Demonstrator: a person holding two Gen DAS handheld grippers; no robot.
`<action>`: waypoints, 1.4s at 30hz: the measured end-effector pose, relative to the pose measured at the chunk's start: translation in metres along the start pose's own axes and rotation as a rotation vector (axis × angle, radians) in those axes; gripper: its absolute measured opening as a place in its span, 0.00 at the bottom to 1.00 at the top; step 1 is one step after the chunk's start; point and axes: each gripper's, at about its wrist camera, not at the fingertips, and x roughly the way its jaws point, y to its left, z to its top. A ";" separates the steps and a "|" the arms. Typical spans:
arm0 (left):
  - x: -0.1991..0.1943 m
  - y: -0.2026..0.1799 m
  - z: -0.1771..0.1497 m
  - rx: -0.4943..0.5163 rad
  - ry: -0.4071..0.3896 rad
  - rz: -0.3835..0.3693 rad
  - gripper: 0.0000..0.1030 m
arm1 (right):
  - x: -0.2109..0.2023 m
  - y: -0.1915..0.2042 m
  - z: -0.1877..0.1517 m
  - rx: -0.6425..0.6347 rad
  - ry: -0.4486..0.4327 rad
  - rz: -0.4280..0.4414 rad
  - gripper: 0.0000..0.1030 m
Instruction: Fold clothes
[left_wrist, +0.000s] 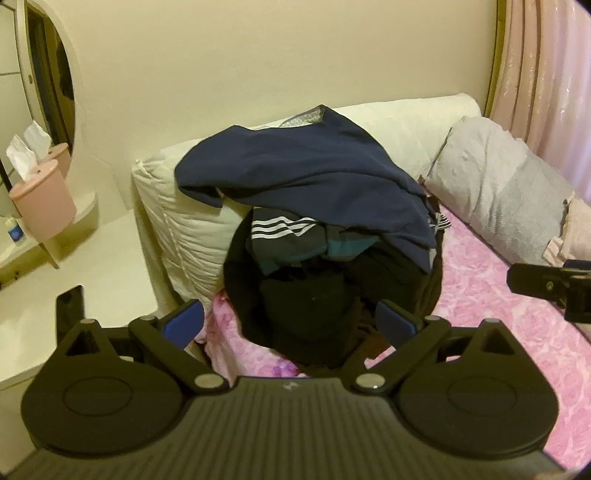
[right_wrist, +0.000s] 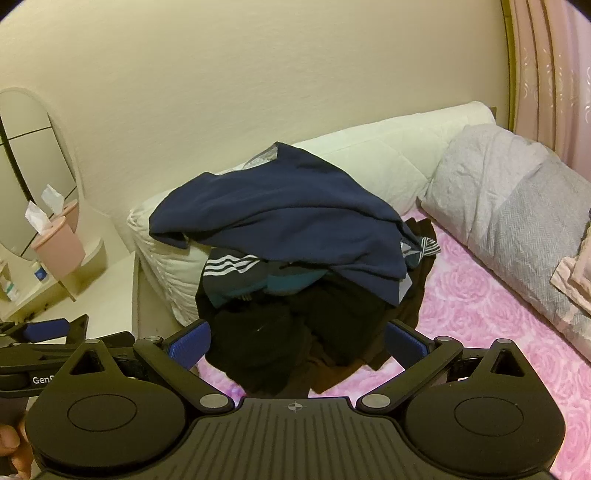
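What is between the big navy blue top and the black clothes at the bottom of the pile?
In both views, a dark garment with three white stripes and some teal cloth sit between the navy blue top and the black clothes.

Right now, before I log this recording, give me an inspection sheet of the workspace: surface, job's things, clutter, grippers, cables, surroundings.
Surface: bed with pink rose-patterned cover, bare to the right of the pile.
Job's things: unfolded clothes pile; navy garment draped on top, white-striped dark garment beneath, black garments lowest.
Clutter: grey pillow; white pillow behind the pile.
Grippers: left gripper and right gripper both open, holding nothing, pointed at the pile.
Cables: nothing seen.
Surroundings: cream wall, oval mirror, pink tissue holder on a side shelf, pink curtain.
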 end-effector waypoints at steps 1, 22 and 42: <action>0.000 -0.001 0.000 0.001 -0.002 -0.002 0.95 | 0.000 -0.001 0.000 0.003 -0.002 0.003 1.00; 0.012 -0.008 0.004 0.011 0.010 -0.028 0.95 | 0.010 -0.010 0.005 -0.004 0.007 -0.002 1.00; 0.010 -0.007 -0.001 0.009 0.020 -0.029 0.95 | 0.011 -0.005 0.003 -0.025 0.025 0.001 1.00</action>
